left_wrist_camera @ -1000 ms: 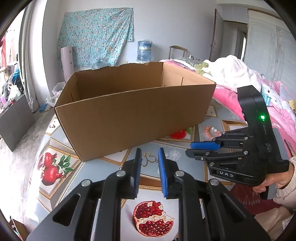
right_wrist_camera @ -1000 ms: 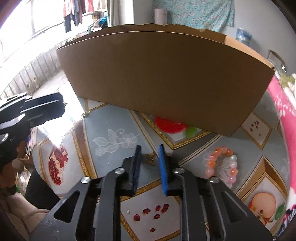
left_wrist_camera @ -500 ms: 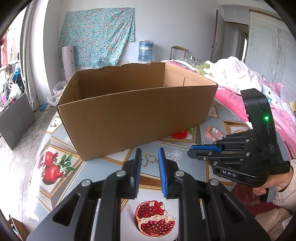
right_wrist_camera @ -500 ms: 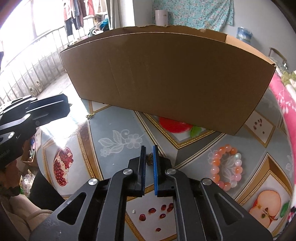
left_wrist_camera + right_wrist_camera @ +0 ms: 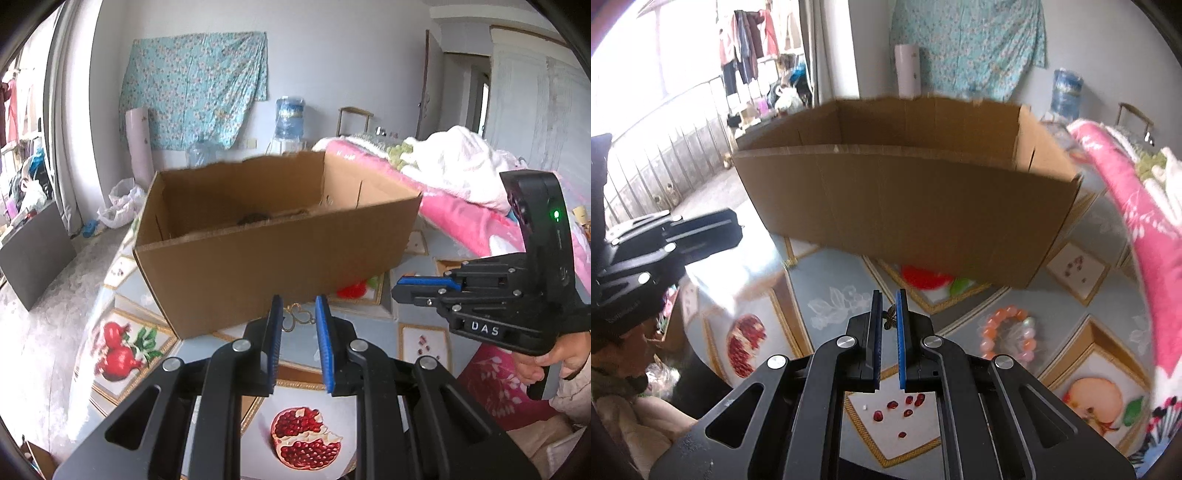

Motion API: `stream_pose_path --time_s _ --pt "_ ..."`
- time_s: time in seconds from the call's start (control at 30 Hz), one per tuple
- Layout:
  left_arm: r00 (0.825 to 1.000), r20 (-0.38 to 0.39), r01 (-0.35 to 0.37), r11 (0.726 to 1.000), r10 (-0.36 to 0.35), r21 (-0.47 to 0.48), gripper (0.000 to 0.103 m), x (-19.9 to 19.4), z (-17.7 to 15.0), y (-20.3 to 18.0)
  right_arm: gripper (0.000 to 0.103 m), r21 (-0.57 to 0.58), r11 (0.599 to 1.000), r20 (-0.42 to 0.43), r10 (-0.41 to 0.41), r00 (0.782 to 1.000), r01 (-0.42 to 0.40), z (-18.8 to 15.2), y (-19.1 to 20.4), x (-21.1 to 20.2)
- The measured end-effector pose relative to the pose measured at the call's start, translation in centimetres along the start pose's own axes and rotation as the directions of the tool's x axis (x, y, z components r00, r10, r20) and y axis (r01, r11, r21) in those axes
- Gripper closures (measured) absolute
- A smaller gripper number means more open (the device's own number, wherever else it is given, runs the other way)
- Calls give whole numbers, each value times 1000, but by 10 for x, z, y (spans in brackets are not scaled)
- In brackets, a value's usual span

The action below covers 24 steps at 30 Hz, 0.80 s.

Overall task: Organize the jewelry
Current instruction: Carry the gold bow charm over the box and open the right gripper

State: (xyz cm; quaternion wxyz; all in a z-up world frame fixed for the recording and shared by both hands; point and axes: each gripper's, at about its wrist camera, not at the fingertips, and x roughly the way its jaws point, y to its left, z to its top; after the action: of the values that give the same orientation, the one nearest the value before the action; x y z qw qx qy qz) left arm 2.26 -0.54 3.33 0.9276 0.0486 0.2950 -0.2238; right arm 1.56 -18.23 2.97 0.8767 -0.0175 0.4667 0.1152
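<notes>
Right hand-held gripper (image 5: 887, 317) clenched on a small brass-coloured butterfly charm (image 5: 889, 318), held clear of the surface (image 5: 827, 273), with the open cardboard box (image 5: 905, 206) ahead of it. Left hand-held gripper (image 5: 298, 314) part-open, grasping nothing; a thin gold chain (image 5: 297, 314) lies on the surface beyond its tips. A bracelet (image 5: 1008, 332) of glossy round orange and pearl beads lies right of the right one. A dark blurred shape in the box may be an item already stowed; chain and bracelet remain.
</notes>
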Motion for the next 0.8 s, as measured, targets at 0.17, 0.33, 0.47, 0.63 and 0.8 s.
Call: stream_pose_path --time_s 0.17,0.33,0.47,0.63,0.8 --pt "998 60 20 1000 -20 11 85 -18 17 -2 98 -1 1000 89 16 996 -16 19 0 -28" --pt "994 102 44 999 -45 11 85 -17 42 3 98 17 999 179 34 983 -38 51 -17 -42" --pt "991 111 81 997 -80 -6 85 2 66 12 98 66 995 196 63 979 -78 74 -35 -29" --pt "993 70 98 995 -95 -35 85 40 93 22 98 131 987 172 72 982 -95 99 -60 6" --pt "989 -3 144 985 -145 -91 85 86 114 31 98 163 982 142 71 987 -94 118 -73 31"
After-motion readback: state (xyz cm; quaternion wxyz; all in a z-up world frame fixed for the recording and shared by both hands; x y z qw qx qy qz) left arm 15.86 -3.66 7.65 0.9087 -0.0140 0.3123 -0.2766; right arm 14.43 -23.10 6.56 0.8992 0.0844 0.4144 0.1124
